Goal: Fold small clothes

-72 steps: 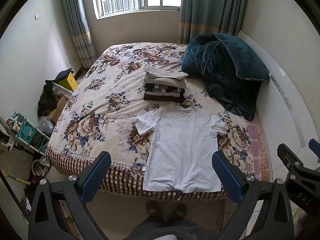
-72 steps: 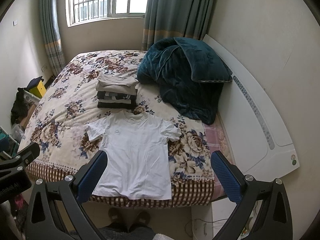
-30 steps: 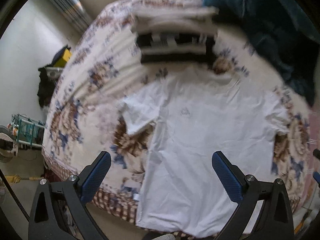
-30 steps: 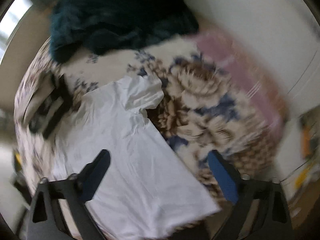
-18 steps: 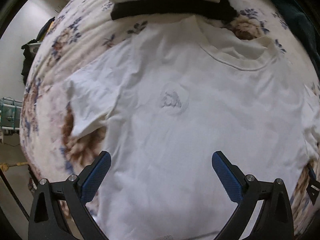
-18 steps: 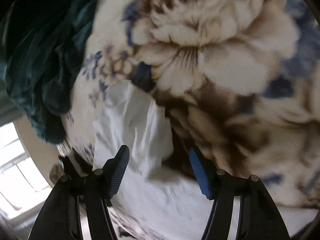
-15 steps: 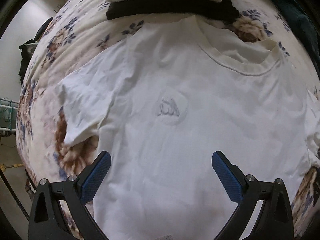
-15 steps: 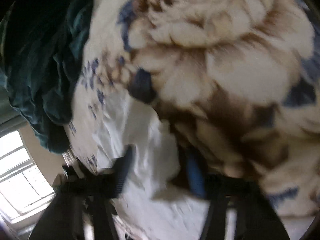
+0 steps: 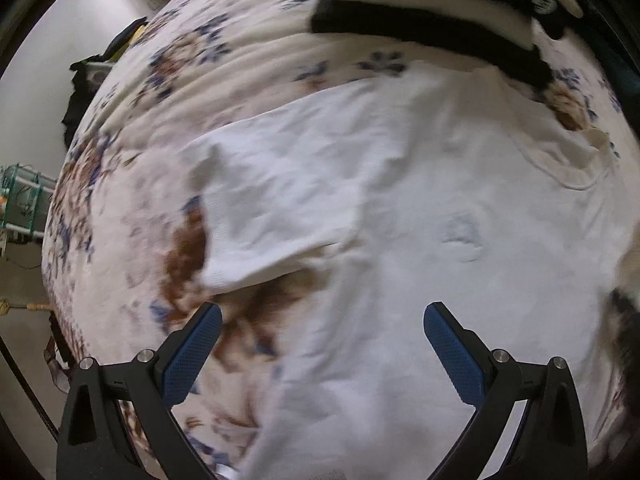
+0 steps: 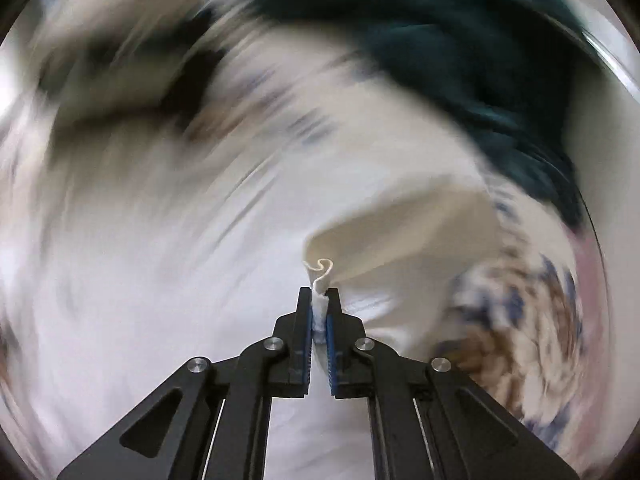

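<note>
- One faint round emblem (image 9: 462, 236) marks the chest of the white T-shirt (image 9: 440, 208); it is too blurred to read, and no other writing shows.
- The left gripper (image 9: 322, 340) hangs over the shirt with its jaws spread wide and nothing between them; its blue, dimpled pads (image 9: 192, 354) frame the area just below the near sleeve (image 9: 272, 216).
- The right gripper (image 10: 319, 320) has its jaws pressed together on a pinch of the white T-shirt (image 10: 120, 280), whose hem curls up in a small S-shaped ribbon above the tips.
- From that pinch a flap of fabric rises off the bed; its shaded side looks cream.
- The shirt lies flat, front up, on the floral bedspread (image 9: 132, 168), a soft cloth printed with brown and blue blooms.
- A stack of folded clothes (image 9: 420, 20), black and cream layers, sits just beyond the collar.
- A dark teal plush blanket (image 10: 460, 60) lies bunched farther off; the right view is heavily motion-blurred.
</note>
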### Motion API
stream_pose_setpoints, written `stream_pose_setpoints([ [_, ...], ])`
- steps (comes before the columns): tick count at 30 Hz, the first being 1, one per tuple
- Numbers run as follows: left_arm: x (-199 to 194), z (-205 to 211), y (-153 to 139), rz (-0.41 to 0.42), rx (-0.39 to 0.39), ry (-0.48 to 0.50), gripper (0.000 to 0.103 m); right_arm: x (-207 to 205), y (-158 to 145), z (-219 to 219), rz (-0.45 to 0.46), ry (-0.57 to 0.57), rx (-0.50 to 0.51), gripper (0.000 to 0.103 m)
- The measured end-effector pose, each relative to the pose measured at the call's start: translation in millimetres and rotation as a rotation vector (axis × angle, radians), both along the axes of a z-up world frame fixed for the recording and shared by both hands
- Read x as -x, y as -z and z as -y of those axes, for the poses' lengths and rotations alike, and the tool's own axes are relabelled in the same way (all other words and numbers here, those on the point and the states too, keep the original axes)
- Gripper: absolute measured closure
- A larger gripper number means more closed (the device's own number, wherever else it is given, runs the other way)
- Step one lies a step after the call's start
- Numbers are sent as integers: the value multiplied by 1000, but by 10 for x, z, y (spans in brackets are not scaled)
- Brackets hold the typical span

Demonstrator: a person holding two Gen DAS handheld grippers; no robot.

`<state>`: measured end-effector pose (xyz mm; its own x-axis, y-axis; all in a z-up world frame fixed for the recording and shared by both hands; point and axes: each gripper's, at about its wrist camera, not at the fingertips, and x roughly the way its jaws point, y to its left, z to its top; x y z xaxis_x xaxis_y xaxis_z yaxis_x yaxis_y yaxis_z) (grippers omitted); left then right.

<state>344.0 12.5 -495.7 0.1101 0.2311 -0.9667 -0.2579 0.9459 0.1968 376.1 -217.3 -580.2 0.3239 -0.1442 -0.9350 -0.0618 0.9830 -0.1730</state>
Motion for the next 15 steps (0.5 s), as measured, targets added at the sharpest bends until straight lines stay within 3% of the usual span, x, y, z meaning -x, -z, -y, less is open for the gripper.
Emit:
stream_pose_setpoints([
  [1,47,-81,5,-2,-7,-5,0,35,122,-192,-66,-71,-6,90],
  [4,216,-340,37,-17,-23,-30,0,264,168,-414,-157,-130,-101,49],
  [6,321,-564,82,-31,-10,-75,0,400,52,-392,-159,-88,-158,48],
  [8,401,-802,147,-41,53,-149,0,501,-5,-296,-176,-19,-190,48],
  [10,475,-1079,234,-34,174,-259,0,587,-27,-160,-190,57,-223,48],
  [12,548,-1381,366,-2,356,-408,0,653,-15,-40,-200,125,-225,48],
  [15,602,-1721,548,135,655,-624,0,692,53,89,-210,220,-216,48],
])
